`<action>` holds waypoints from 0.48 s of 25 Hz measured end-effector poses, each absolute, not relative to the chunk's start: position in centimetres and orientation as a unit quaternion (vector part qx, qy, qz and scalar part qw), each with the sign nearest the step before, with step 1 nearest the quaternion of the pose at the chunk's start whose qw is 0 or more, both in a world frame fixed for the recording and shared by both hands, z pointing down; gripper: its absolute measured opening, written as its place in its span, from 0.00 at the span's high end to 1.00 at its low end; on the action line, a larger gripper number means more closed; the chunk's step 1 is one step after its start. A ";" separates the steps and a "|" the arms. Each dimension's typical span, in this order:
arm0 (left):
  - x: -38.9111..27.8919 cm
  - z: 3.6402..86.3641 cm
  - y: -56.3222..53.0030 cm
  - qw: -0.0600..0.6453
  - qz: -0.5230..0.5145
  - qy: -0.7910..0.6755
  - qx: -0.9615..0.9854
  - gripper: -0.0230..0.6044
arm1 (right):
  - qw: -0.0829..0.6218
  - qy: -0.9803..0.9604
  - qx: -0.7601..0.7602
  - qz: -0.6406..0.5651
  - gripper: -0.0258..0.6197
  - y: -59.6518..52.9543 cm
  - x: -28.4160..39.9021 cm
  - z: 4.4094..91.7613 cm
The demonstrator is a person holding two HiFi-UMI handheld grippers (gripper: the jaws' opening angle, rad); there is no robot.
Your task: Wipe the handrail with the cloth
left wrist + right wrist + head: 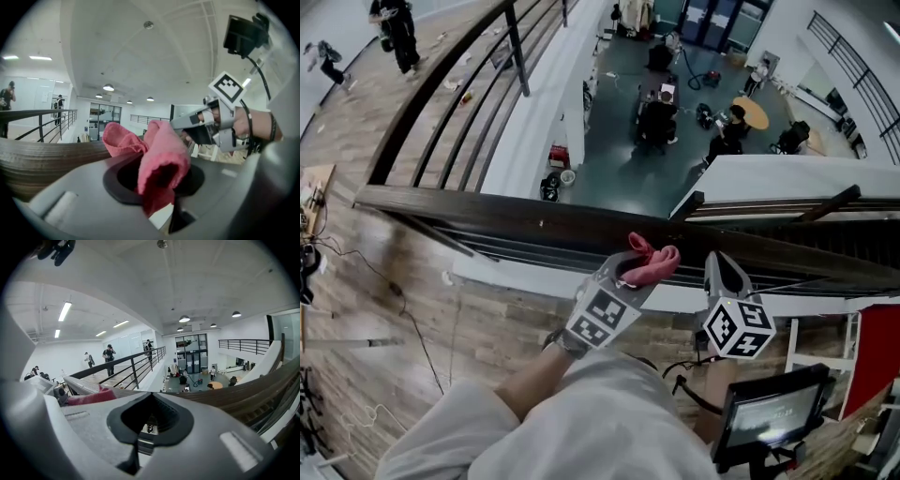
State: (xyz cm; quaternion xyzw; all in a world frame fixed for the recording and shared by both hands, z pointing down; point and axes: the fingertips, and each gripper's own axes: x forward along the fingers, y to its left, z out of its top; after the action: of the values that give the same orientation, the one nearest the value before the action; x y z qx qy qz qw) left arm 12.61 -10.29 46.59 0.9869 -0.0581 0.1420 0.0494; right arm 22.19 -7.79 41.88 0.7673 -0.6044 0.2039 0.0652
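A dark wooden handrail point(516, 216) crosses the head view from left to right. My left gripper point(639, 270) is shut on a bunched pink cloth point(653, 261), held just on the near side of the rail; I cannot tell whether cloth and rail touch. In the left gripper view the cloth point(161, 150) bulges out of the left gripper point(157, 180), with the handrail point(42, 157) at the left. My right gripper point(724, 270) is close beside it on the right, shut and holding nothing. The right gripper point(150, 420) points over the handrail point(234, 394), with the cloth point(91, 397) at its left.
Beyond the rail the floor drops to a lower hall point(675, 122) with people and desks. A second railing point(450, 103) runs off to the upper left along a wooden walkway with people on it. A monitor point(773, 408) stands at my lower right, and cables point(394, 300) lie at the left.
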 end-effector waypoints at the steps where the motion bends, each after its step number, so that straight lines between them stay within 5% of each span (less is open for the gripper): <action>1: 12.5 45.8 -10.4 0.047 0.129 -0.059 0.989 0.76 | 0.063 -0.600 0.771 0.203 0.96 -7.6 22.3 41.8; 12: 9.1 40.3 -18.2 0.028 0.112 -0.177 0.977 0.75 | 0.050 -0.557 0.806 0.195 0.96 -7.5 22.7 40.3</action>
State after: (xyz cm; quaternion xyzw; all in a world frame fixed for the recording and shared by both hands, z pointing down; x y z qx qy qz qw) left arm 9.14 -18.25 40.33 0.9773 -0.1772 0.1124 0.0283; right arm 22.70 -7.49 40.34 0.8059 -0.5569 0.1949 0.0500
